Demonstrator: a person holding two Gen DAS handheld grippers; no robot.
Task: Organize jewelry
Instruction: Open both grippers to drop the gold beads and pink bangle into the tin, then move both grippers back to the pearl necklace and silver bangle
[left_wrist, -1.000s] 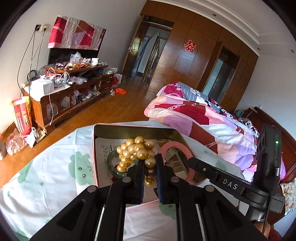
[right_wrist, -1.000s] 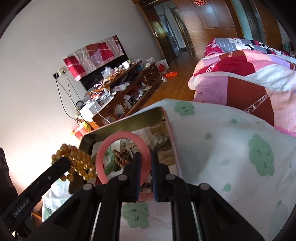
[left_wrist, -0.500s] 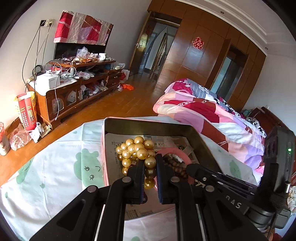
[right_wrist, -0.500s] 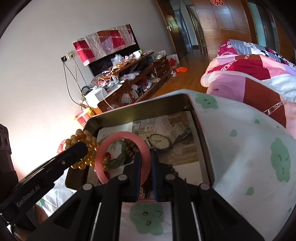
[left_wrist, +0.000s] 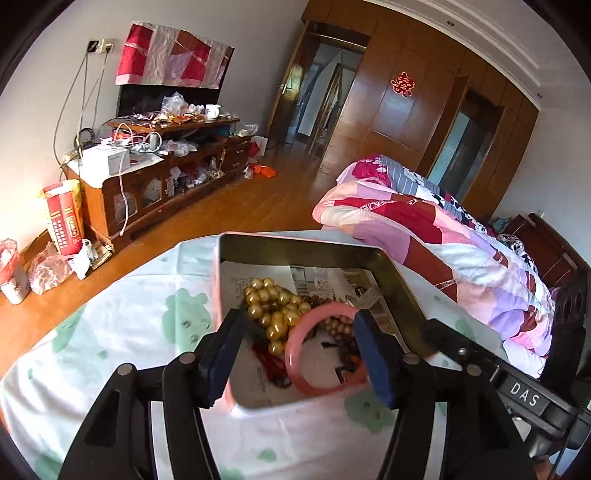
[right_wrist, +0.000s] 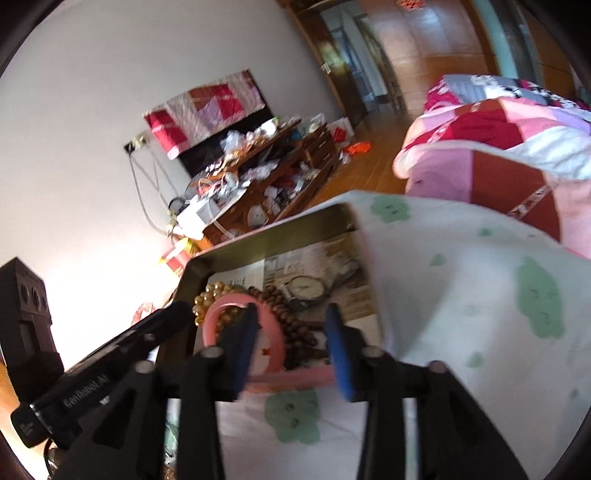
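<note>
Left wrist view: left gripper (left_wrist: 299, 350) jaws opening, nothing pinched; gold bead string (left_wrist: 275, 304) and pink bangle (left_wrist: 320, 354) lie loose in the metal tin (left_wrist: 400, 288) on the green-patterned cloth (left_wrist: 110, 339). Right gripper (right_wrist: 291, 345) jaws also opening, empty, over brown beads (right_wrist: 291, 325) and a watch (right_wrist: 306, 287).
</note>
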